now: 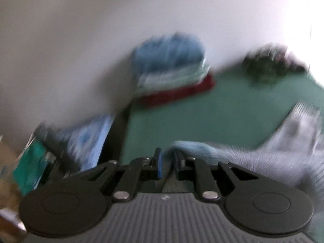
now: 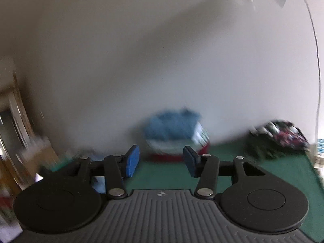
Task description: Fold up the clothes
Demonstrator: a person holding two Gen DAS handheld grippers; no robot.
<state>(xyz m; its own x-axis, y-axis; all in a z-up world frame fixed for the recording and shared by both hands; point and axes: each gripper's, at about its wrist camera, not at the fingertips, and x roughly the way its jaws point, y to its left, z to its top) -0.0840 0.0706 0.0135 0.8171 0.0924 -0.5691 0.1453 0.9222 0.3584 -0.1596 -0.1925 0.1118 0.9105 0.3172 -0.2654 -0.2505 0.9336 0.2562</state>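
Observation:
Both views are blurred by motion. My left gripper (image 1: 168, 163) is shut on a light blue and grey striped garment (image 1: 243, 156), which trails off to the right over the green table (image 1: 202, 117). A stack of folded clothes (image 1: 170, 66), blue on top, pale in the middle and red at the bottom, rests against the wall at the table's far edge. My right gripper (image 2: 161, 162) hangs open above the table (image 2: 166, 176) with nothing between its blue pads (image 2: 132, 161). The same stack (image 2: 174, 133) lies ahead of it.
A dark patterned heap of clothes (image 1: 269, 64) sits at the far right of the table, also seen in the right wrist view (image 2: 279, 137). Left of the table edge lie blue and green items (image 1: 81, 137). A white wall (image 2: 162, 50) rises behind.

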